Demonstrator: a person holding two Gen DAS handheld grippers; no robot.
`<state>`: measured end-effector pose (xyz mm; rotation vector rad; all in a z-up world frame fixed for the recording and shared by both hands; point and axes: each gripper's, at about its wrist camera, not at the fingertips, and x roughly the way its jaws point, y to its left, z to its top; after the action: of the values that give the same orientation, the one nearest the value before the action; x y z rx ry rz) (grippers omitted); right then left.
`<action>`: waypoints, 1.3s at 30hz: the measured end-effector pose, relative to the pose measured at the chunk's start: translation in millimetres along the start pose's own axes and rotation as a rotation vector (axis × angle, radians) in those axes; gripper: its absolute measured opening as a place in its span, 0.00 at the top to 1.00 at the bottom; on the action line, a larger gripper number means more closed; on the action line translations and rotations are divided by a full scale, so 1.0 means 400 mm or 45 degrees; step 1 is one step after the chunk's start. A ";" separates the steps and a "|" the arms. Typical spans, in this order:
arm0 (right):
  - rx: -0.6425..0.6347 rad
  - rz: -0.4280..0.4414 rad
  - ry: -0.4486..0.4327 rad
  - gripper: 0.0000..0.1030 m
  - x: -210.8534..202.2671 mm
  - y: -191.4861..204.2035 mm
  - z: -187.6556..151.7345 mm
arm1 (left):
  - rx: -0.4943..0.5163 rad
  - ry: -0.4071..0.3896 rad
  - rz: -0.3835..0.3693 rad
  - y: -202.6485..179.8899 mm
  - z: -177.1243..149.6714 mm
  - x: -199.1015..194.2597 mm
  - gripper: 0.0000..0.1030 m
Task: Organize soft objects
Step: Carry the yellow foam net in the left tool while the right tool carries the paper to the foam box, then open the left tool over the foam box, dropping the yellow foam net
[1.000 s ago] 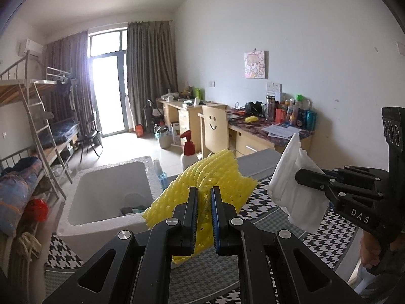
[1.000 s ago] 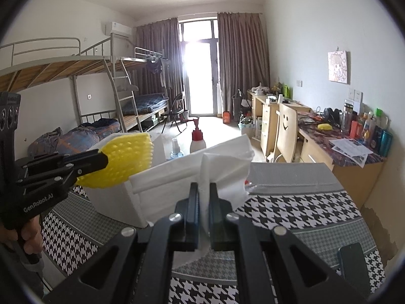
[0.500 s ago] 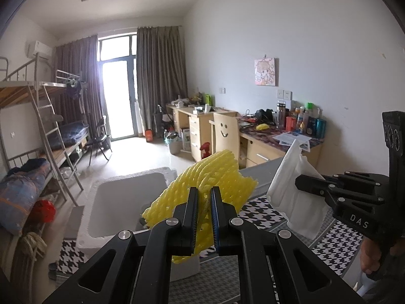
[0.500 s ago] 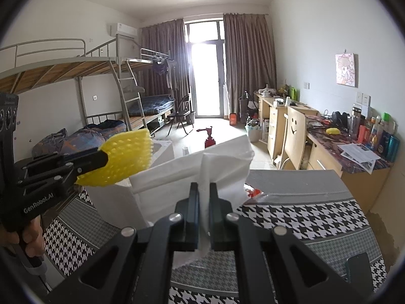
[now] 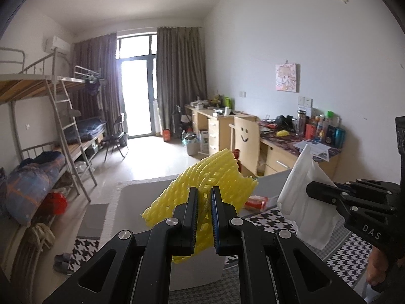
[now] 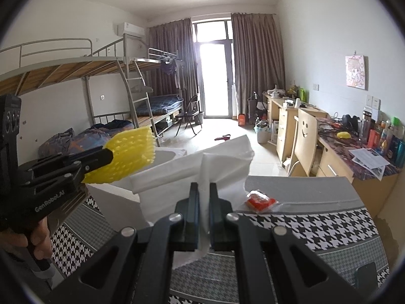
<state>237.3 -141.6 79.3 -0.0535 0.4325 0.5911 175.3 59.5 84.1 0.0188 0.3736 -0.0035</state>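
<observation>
One yellow foam net (image 5: 207,177) is clenched in the left gripper (image 5: 202,202) and one white tissue (image 6: 202,167) in the right gripper (image 6: 204,197), both held above one white foam box (image 6: 114,197). One red packet (image 6: 260,200) lies on the houndstooth-covered table (image 6: 316,223), in a dorm room with bunk beds (image 6: 76,76) and desks (image 6: 286,116).

The right gripper (image 5: 310,191) bore "DAS" on its body; the left gripper (image 6: 110,154) bore "GenRobot.AI" on its side.
</observation>
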 end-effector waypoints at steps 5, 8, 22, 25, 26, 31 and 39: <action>-0.023 0.018 -0.001 0.91 0.017 0.016 0.012 | -0.027 0.000 0.052 0.020 0.005 0.009 0.90; -0.036 0.030 0.008 0.91 0.030 0.026 0.012 | -0.036 -0.001 0.091 0.036 0.011 0.014 0.90; -0.081 0.074 -0.011 0.91 0.062 0.064 0.052 | -0.078 0.012 0.207 0.081 0.024 0.046 0.90; -0.095 0.079 -0.009 0.91 0.071 0.075 0.057 | -0.083 0.026 0.219 0.087 0.022 0.057 0.90; -0.101 0.083 -0.006 0.91 0.074 0.078 0.058 | -0.083 0.032 0.224 0.089 0.022 0.062 0.90; -0.101 0.097 0.003 0.91 0.085 0.081 0.063 | -0.102 0.060 0.238 0.098 0.024 0.084 0.90; -0.116 0.101 0.007 0.91 0.100 0.095 0.072 | -0.135 0.106 0.242 0.115 0.019 0.114 0.90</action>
<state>256.9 -83.9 92.1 -0.1251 0.4144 0.6888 221.1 105.4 75.4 -0.0509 0.4536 0.2057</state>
